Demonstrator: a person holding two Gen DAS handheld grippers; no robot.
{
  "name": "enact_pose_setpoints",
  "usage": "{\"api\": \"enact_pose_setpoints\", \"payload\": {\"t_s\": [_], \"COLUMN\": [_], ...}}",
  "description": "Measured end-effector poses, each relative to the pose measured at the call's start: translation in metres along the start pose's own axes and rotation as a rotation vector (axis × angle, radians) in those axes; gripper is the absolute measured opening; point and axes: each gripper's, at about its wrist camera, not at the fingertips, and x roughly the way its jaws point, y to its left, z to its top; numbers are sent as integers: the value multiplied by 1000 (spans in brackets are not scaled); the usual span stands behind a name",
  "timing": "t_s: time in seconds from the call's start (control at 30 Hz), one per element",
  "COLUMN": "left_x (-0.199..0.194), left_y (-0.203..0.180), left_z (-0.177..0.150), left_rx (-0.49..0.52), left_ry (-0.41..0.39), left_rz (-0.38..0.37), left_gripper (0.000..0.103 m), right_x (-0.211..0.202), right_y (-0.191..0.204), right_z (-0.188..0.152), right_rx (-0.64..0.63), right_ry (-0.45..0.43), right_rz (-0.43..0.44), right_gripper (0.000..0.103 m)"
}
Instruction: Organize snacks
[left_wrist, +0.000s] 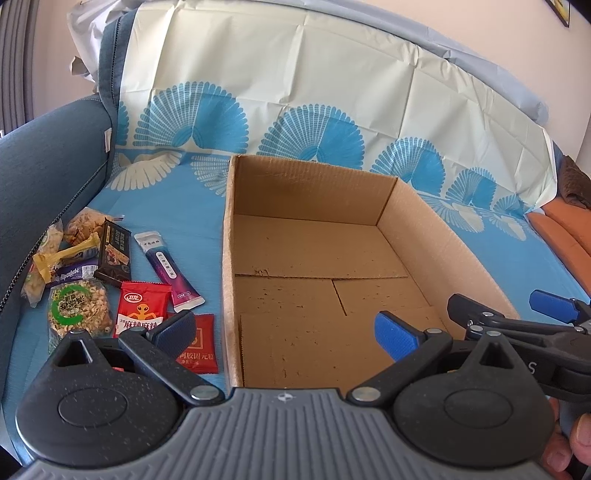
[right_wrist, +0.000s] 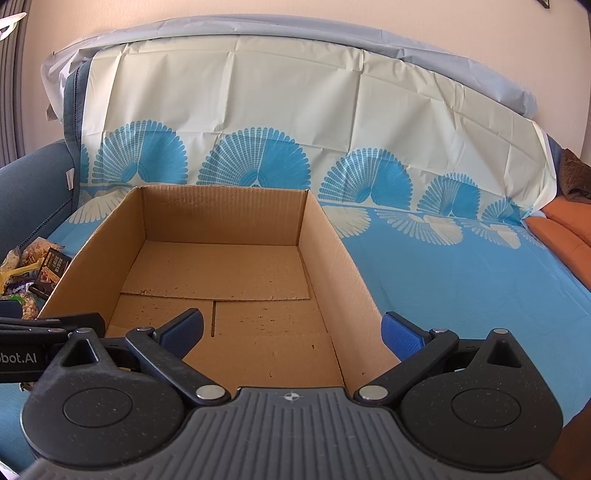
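Tools left (left_wrist: 284, 332) and right (right_wrist: 291, 332) hover spread over the cardboard box (right_wrist: 332, 251).

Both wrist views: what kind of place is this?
Likely a home living room: a blue sofa draped with a fan-print plastic sheet, holding a cardboard box and loose snack packets, with an orange cushion alongside.

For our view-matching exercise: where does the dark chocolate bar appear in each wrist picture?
Left wrist: chocolate bar at left centre, among the snacks left of the box.
Right wrist: chocolate bar at the far left edge, partly hidden by the box.
Shared landmark: the box's left wall.
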Motion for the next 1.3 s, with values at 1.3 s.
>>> {"api": "enact_pose_setpoints", "payload": {"t_s": [1.3], "left_x": [6], "left_y": [28], "left_z": [0], "left_rx": [10], "left_ry": [80], "left_rz": [39], "left_gripper": [80], "right_x": [24], "right_y": [-29], "right_z": [-16], "right_rx": [129], "right_ry": [96], "right_rz": [-266], "right_gripper": [69]}}
